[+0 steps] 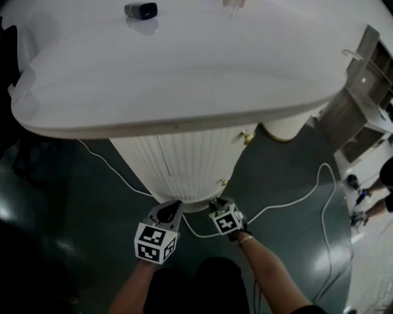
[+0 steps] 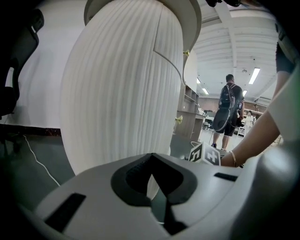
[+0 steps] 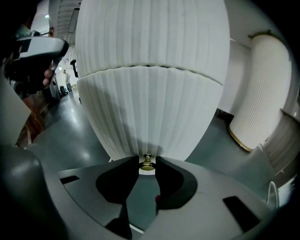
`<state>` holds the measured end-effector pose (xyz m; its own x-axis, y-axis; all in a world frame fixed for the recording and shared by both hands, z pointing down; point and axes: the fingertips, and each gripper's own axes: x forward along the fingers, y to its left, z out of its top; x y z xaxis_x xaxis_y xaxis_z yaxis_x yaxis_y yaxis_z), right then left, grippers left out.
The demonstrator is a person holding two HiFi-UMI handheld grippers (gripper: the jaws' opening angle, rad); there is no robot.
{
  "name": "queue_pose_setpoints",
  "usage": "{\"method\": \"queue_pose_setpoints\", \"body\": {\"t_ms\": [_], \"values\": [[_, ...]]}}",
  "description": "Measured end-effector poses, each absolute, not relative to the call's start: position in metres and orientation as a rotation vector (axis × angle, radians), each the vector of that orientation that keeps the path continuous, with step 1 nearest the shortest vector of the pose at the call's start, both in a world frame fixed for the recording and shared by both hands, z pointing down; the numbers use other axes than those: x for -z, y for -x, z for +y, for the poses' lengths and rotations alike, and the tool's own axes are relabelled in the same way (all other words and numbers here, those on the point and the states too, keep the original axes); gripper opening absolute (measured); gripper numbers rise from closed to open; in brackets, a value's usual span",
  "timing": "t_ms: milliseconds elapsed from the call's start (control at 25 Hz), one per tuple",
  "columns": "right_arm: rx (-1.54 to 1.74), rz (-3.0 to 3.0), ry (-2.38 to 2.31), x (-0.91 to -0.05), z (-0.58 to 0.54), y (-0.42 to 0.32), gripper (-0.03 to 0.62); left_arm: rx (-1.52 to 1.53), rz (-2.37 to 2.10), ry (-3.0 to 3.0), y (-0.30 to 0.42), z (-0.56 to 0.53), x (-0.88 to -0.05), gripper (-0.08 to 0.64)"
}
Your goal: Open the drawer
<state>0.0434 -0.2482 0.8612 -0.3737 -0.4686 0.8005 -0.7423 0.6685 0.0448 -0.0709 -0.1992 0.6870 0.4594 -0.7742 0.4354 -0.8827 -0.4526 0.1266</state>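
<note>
The right hand-held gripper (image 1: 218, 205) is being kept closed on a small brass knob (image 3: 147, 162), with one jaw pressing on each side of it. The knob is being carried low on a ribbed white drawer front (image 3: 150, 112), which is lying flush in the rounded pedestal (image 1: 184, 160), under a thin seam. The left hand-held gripper (image 1: 167, 211) is being held just beside the right one, its jaws brought together with nothing between them, and it is being pointed at the same pedestal. Another knob (image 1: 247, 137) is showing higher up the pedestal's side. A white cable (image 1: 288, 202) is being trailed across the dark floor (image 1: 80, 208) around the pedestal's foot. Above, the white oval surface (image 1: 184, 73) is being carried by the pedestal, with a small dark device (image 1: 140, 10) lying near its far edge.
</note>
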Motion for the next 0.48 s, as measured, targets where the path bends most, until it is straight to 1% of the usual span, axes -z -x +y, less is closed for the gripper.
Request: {"method": "queue_pose_setpoints", "body": {"t_ms": [480], "values": [[-0.367, -2.018, -0.926, -0.861, -0.217, -0.076, 0.107, -0.452, -1.338, -2.389, 0.045, -0.199, -0.695, 0.002]]}}
